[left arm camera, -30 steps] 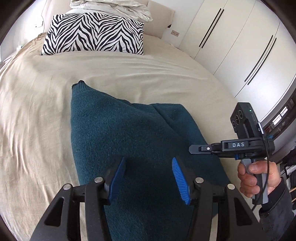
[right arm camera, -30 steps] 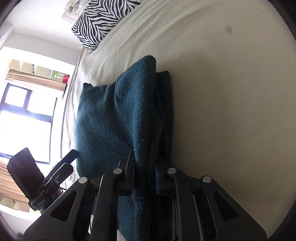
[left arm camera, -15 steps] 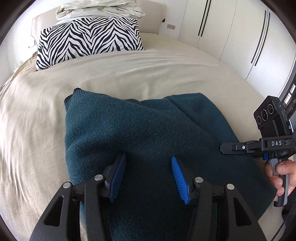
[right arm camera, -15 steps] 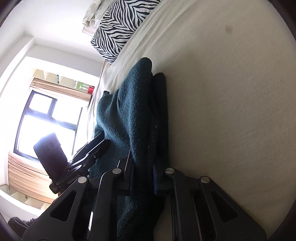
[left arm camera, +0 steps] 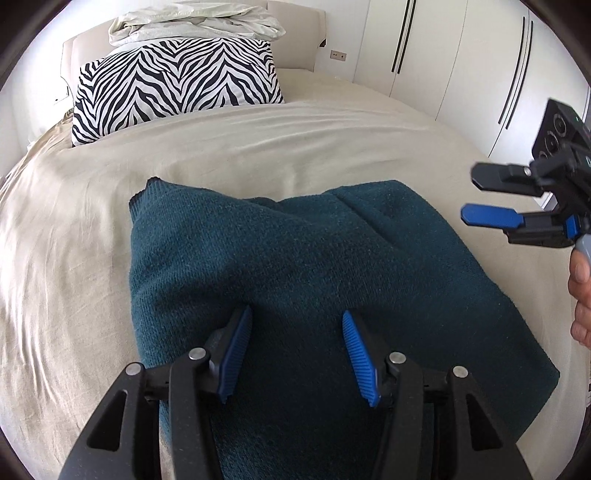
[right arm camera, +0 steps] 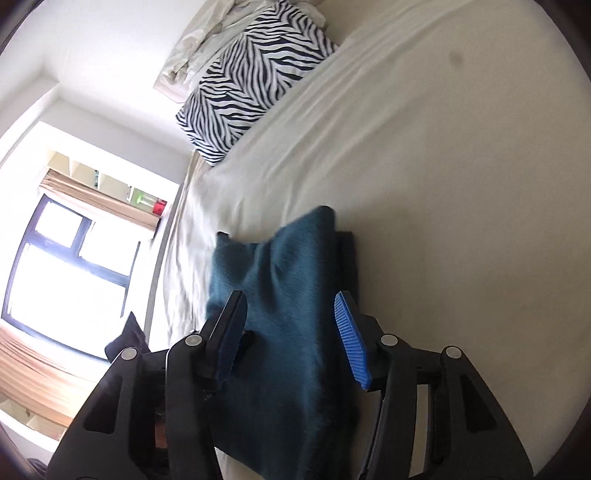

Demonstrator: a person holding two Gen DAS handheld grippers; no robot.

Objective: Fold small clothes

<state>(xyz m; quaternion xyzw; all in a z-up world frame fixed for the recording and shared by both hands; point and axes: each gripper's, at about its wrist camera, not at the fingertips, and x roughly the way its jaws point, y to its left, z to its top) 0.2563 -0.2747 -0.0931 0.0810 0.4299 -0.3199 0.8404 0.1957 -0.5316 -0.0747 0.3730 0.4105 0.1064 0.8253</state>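
A dark teal knitted sweater lies folded on the beige bed; it also shows in the right wrist view. My left gripper is open and empty, hovering over the sweater's near part. My right gripper is open and empty, its blue pads either side of the sweater's edge without touching it. In the left wrist view the right gripper sits off the sweater's right edge, above the bed, held by a hand.
A zebra-striped pillow and a crumpled white duvet lie at the head of the bed. White wardrobe doors stand to the right. A bright window is on the far side. Beige sheet surrounds the sweater.
My right gripper opened and let go of the sweater's edge, then drew back to the right. The sweater now lies flatter on the bed. My left gripper stayed open.
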